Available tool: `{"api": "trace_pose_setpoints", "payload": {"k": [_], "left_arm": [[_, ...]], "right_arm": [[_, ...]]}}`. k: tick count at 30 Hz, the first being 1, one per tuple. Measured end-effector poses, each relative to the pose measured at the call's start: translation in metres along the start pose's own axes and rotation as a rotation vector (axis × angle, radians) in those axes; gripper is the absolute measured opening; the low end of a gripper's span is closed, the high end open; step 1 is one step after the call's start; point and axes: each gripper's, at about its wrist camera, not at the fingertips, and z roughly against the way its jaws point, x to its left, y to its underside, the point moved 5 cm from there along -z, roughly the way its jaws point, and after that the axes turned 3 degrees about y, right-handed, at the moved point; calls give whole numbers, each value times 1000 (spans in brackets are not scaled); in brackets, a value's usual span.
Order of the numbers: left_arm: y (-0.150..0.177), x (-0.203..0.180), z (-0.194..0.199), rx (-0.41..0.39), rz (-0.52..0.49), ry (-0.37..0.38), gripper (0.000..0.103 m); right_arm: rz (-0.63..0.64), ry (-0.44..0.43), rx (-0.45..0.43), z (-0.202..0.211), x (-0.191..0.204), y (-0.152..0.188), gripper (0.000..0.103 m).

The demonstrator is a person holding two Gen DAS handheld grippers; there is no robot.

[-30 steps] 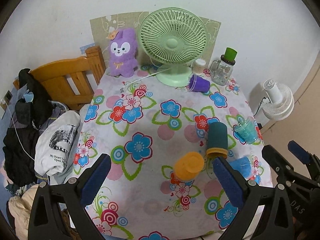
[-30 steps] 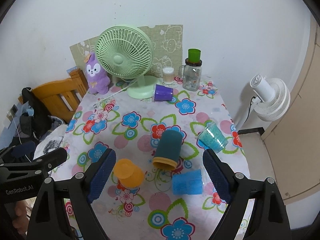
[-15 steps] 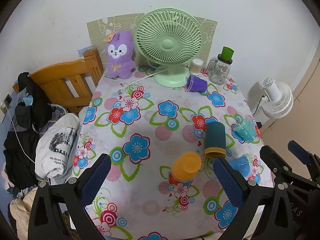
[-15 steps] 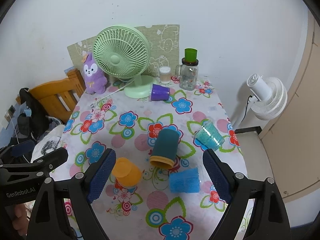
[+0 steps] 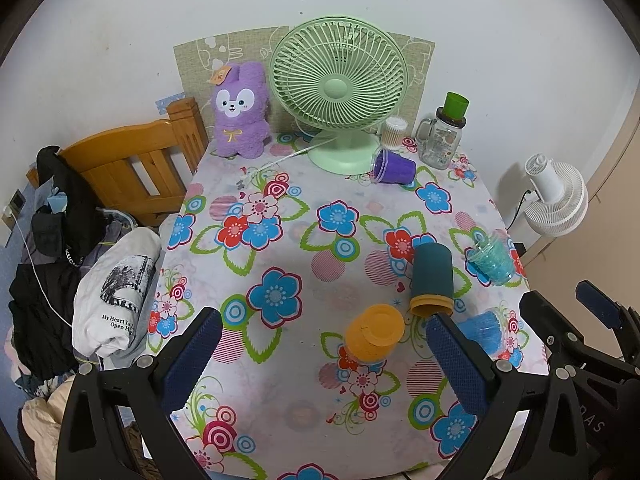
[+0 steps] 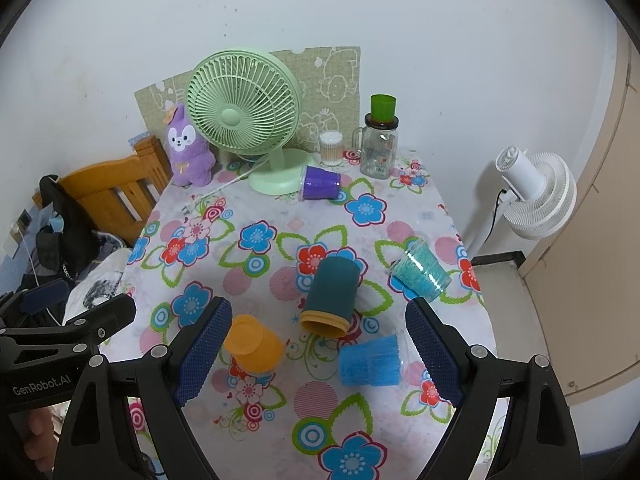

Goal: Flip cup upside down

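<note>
Several cups lie on their sides on the flowered table (image 6: 256, 264). An orange cup (image 6: 253, 344) (image 5: 374, 334) lies near the front. A dark teal cup with an orange rim (image 6: 332, 295) (image 5: 432, 280) lies beside it. A blue ribbed cup (image 6: 370, 362) (image 5: 482, 330) lies front right, a clear teal cup (image 6: 420, 274) (image 5: 491, 261) at the right edge, a purple cup (image 6: 320, 183) (image 5: 392, 167) by the fan. My left gripper (image 5: 322, 356) and right gripper (image 6: 318, 356) are open and empty, above the front edge.
A green fan (image 6: 244, 112), a purple plush toy (image 6: 186, 146), a glass jar with green lid (image 6: 378, 148) and a cotton swab pot (image 6: 331, 147) stand at the back. A wooden chair (image 5: 132, 168) with clothes is left, a white floor fan (image 6: 536, 196) right.
Both grippers have drawn back and up slightly, so the table looks a little smaller and farther. The cups have not moved.
</note>
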Motion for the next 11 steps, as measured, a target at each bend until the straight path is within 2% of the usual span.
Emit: {"api": "trace_pose_setpoints", "payload": {"k": [11], "left_arm": [[1,6,-3,13,0,7,103]], "right_arm": [[2,1,12,-4,0,5,90]]}}
